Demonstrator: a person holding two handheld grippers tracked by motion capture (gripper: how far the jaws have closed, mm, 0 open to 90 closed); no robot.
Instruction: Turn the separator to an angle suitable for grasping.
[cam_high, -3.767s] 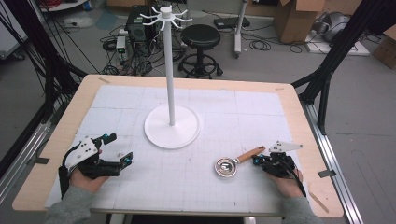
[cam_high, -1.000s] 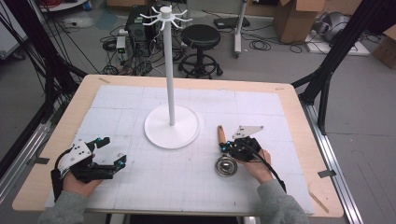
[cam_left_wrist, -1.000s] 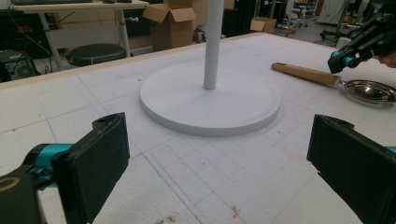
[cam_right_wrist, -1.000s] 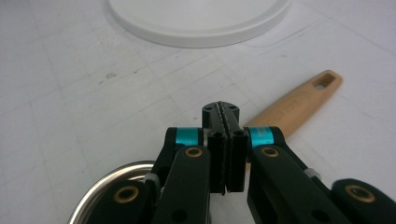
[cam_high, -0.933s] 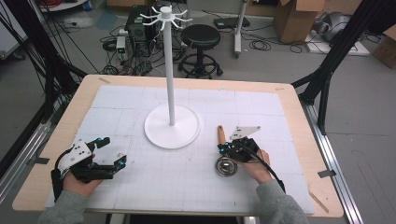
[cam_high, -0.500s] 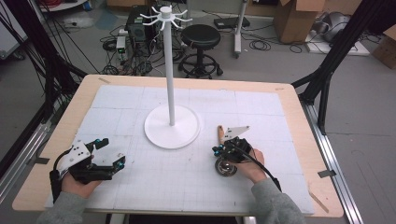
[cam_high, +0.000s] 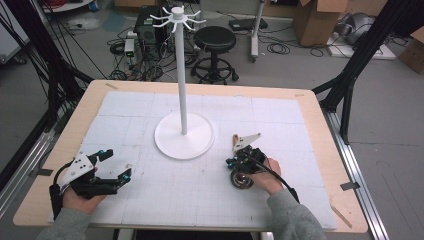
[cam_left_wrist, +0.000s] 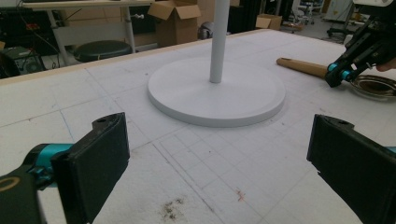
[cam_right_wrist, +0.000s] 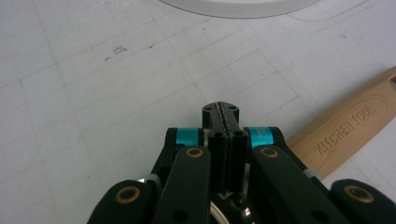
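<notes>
From above, the right gripper (cam_high: 235, 161) sits over the strainer (cam_high: 241, 180), beside its wooden handle (cam_high: 235, 141), near the white stand base (cam_high: 172, 145). The left gripper (cam_high: 116, 165) rests spread near the table's front-left edge.

Left gripper view: jaws wide apart, empty, bare mat ahead.

Right gripper view: jaws pressed together on nothing, the handle (cam_right_wrist: 355, 135) just beside them.

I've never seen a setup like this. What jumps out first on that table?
A tall white stand rises from a round base at the middle of the padded table, with hooks fanning out at its top. Near the right hand-held gripper, whose jaws are shut, lies a wooden-handled metal kitchen tool. The left hand-held gripper waits open at the near left.
</notes>
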